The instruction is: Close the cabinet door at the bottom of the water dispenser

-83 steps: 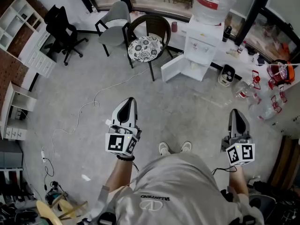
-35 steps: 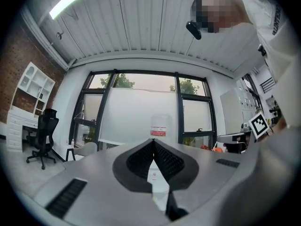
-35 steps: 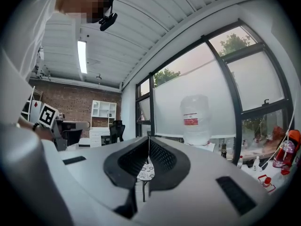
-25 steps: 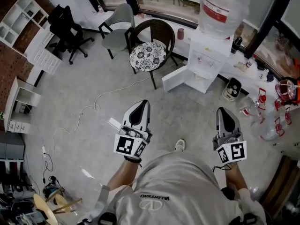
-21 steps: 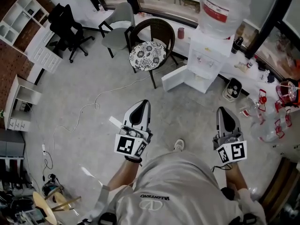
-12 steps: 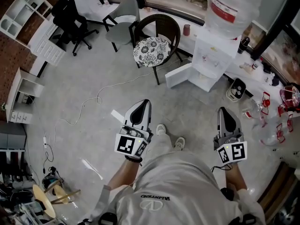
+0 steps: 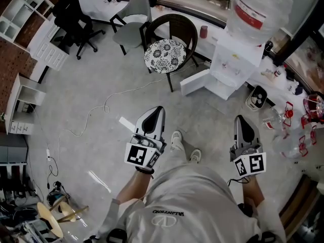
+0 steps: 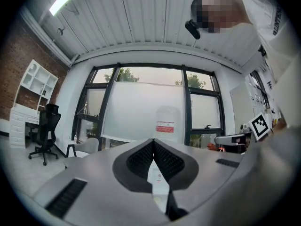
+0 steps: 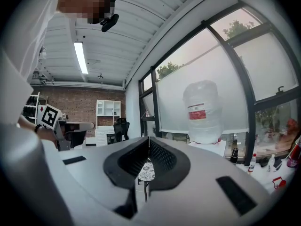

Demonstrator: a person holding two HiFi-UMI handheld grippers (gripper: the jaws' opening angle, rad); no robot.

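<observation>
The person is walking forward: a shoe that was not showing a second ago is now stepping out between the two grippers, and the floor is sliding back beneath them. The left gripper is travelling with its jaws pressed together and nothing between them. The right gripper is likewise closed and empty. Both are pointing level, toward the far wall.

Beyond them, a white cable is trailing across the concrete floor. The wicker chair with its patterned cushion is standing to the left of the goal. The water dispenser, carrying its big bottle on top, is showing nearer and larger in the head view than it did a moment back. Its cabinet door is hanging open, swung out from the white body toward the chair. How far it is open is hard to judge from this steep angle; roughly square to the front, it seems.

So the approach is under way, but the door is sitting well apart from either gripper, untouched. The closing itself is waiting on more steps. The left gripper, which is lining up with the dispenser in its own view, is looking the likelier one to push the door shut.
</observation>
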